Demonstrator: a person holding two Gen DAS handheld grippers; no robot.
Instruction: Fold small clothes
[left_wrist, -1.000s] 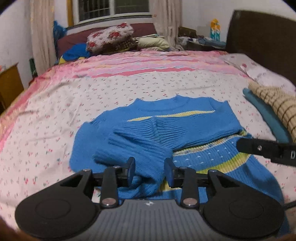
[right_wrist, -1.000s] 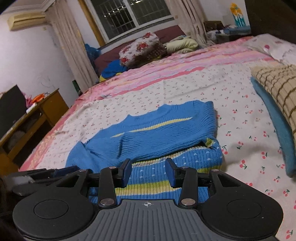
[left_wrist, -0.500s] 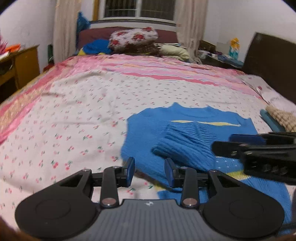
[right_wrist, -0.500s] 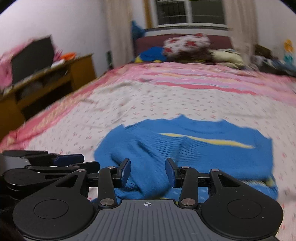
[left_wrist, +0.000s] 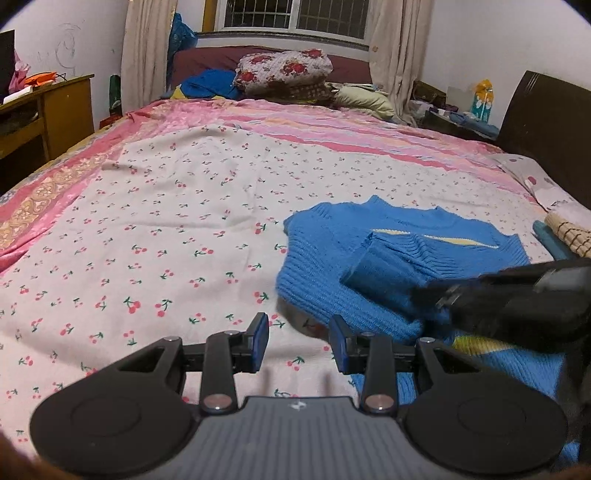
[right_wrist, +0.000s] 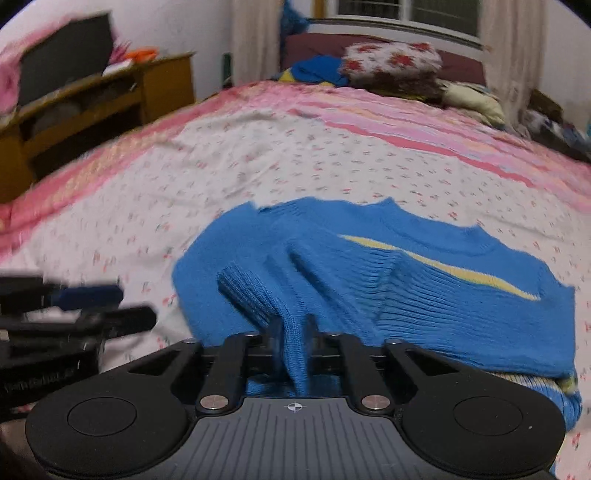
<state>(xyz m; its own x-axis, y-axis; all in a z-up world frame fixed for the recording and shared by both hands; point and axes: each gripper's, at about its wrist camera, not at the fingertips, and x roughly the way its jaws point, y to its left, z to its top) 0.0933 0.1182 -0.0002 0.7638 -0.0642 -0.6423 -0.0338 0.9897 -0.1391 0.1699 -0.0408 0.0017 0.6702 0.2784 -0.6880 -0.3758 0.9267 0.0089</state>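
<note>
A small blue knit sweater (left_wrist: 388, 266) with yellow stripes lies on the bedspread, its sleeves folded over the body. In the right wrist view the sweater (right_wrist: 424, 280) fills the middle. My right gripper (right_wrist: 293, 343) is shut on a fold of the sweater's left side, with cloth pinched between its fingers. It also shows in the left wrist view (left_wrist: 517, 302) as a dark blurred shape over the sweater. My left gripper (left_wrist: 298, 343) is open and empty, over bare bedspread just left of the sweater's edge. It shows at the left in the right wrist view (right_wrist: 74, 314).
The bed (left_wrist: 166, 221) has a cherry-print and pink striped cover. Pillows and bedding (left_wrist: 284, 70) lie at the far end. A wooden desk (left_wrist: 44, 110) stands on the left. Folded clothes (left_wrist: 565, 236) lie at the right edge, by the dark headboard (left_wrist: 554, 122).
My left gripper let go of the sleeve and moved left off the sweater. My right gripper swung to the sweater's left side and shut on a fold of it.
</note>
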